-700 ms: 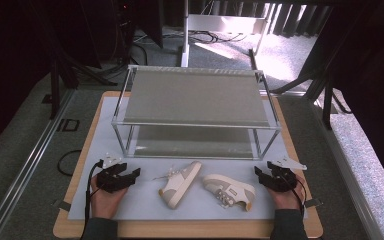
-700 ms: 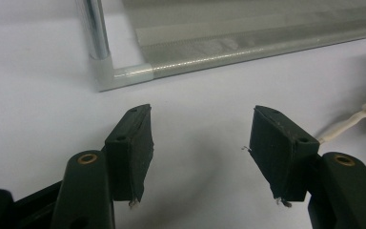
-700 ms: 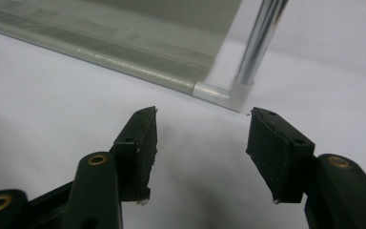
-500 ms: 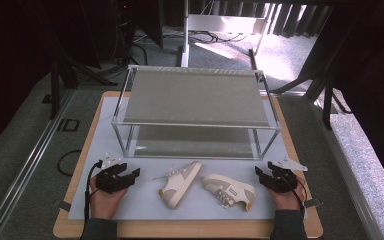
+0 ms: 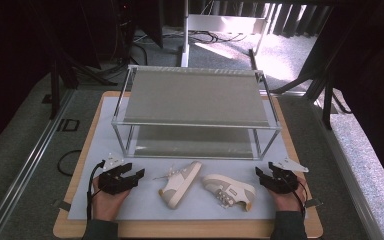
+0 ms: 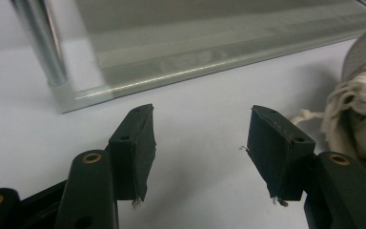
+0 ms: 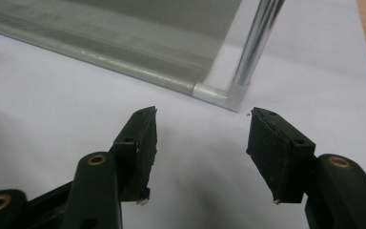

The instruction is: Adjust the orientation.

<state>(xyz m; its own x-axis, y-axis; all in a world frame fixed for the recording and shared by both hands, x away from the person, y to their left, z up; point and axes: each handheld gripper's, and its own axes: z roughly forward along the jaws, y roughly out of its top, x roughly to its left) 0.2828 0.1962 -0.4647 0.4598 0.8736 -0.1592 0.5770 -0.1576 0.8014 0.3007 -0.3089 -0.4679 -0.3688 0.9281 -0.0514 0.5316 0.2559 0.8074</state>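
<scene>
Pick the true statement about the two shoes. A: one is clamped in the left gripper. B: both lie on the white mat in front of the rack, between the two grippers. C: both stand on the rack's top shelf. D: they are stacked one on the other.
B: the left shoe and the right shoe lie side by side on the white mat, in front of the rack, with the left gripper and the right gripper open and empty on either side.

I judge this a recording lab: dark stands [image 5: 62, 75] and floor cables [image 5: 215, 35] behind the metal rack [image 5: 195, 97].
</scene>
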